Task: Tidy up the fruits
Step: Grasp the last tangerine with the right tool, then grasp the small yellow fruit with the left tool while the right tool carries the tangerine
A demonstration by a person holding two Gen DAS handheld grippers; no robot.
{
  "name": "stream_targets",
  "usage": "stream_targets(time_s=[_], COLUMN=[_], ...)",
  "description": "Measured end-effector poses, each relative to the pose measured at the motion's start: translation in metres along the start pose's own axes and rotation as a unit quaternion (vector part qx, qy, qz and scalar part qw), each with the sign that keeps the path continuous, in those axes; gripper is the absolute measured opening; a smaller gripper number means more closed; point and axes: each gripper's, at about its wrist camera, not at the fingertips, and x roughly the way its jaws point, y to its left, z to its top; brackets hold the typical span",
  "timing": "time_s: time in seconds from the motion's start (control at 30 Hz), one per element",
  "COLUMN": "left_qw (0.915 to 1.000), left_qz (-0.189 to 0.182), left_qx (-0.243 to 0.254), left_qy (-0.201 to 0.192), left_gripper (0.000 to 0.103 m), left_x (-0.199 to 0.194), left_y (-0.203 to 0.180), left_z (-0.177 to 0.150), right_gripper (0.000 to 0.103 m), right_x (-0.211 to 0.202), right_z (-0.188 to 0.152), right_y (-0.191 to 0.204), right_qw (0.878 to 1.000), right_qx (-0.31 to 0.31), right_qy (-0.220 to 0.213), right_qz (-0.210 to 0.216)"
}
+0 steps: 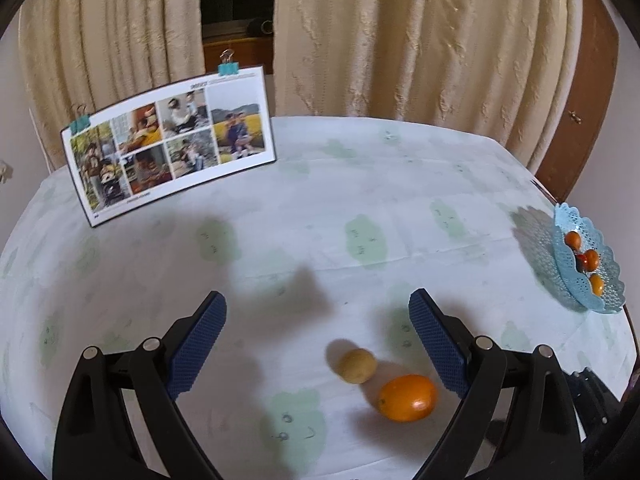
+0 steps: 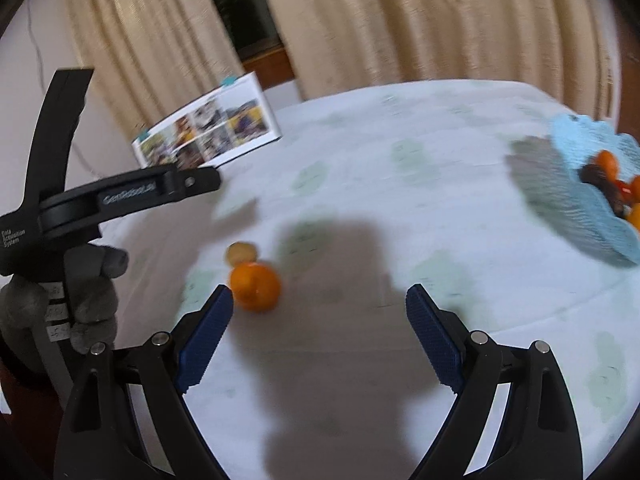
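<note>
- Left gripper [image 1: 317, 308] hovers over the tabletop [image 1: 360, 184], fingers [image 1: 198, 344] spread wide and holding nothing.
- An orange [image 1: 407, 397] and a small tan fruit [image 1: 356, 365] lie touching, lower centre-right, between those fingers.
- Right gripper [image 2: 320, 300], fingers likewise spread, is empty; the orange [image 2: 255, 286] sits just beside its left fingertip.
- Blue basket [image 1: 588, 264] holding small orange fruits stands at right edge; a photo card [image 1: 168, 144] upper left.

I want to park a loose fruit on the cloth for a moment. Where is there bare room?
Bare cloth spans the middle, between the photo board and the blue basket. It is crowded near the left gripper, where the orange and yellowish fruit lie.
</note>
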Motion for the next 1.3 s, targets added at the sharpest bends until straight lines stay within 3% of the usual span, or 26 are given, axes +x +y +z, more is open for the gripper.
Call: stream_targets(time_s=[0.37, 0.57, 0.67, 0.8, 1.0, 1.3], left_qw=[0.9990, 0.9986, 0.9986, 0.9986, 0.9991, 0.9997], left_qz=[0.015, 0.015, 0.015, 0.016, 0.015, -0.005], left_qx=[-0.041, -0.051, -0.051, -0.049, -0.040, 0.004], left_qy=[0.003, 0.002, 0.001, 0.005, 0.010, 0.022], left_gripper=[0.092, 0.092, 0.092, 0.092, 0.092, 0.092], left_x=[0.003, 0.001, 0.001, 0.002, 0.006, 0.014], left_y=[0.035, 0.041, 0.041, 0.040, 0.033, 0.001], left_z=[-0.007, -0.007, -0.007, -0.008, -0.011, -0.025], right_gripper=[0.087, 0.072, 0.060, 0.042, 0.042, 0.042], right_x=[0.038, 0.056, 0.067, 0.065, 0.046, 0.020], right_z=[0.010, 0.011, 0.010, 0.011, 0.016, 0.020], right_y=[0.040, 0.050, 0.047, 0.044, 0.024, -0.019], right_qw=[0.997, 0.995, 0.994, 0.994, 0.998, 0.997], right_qx=[-0.062, -0.080, -0.077, -0.075, -0.041, 0.003], right_qy=[0.042, 0.064, 0.081, 0.078, 0.050, 0.005], right_qz=[0.014, 0.015, 0.008, 0.010, -0.004, -0.071])
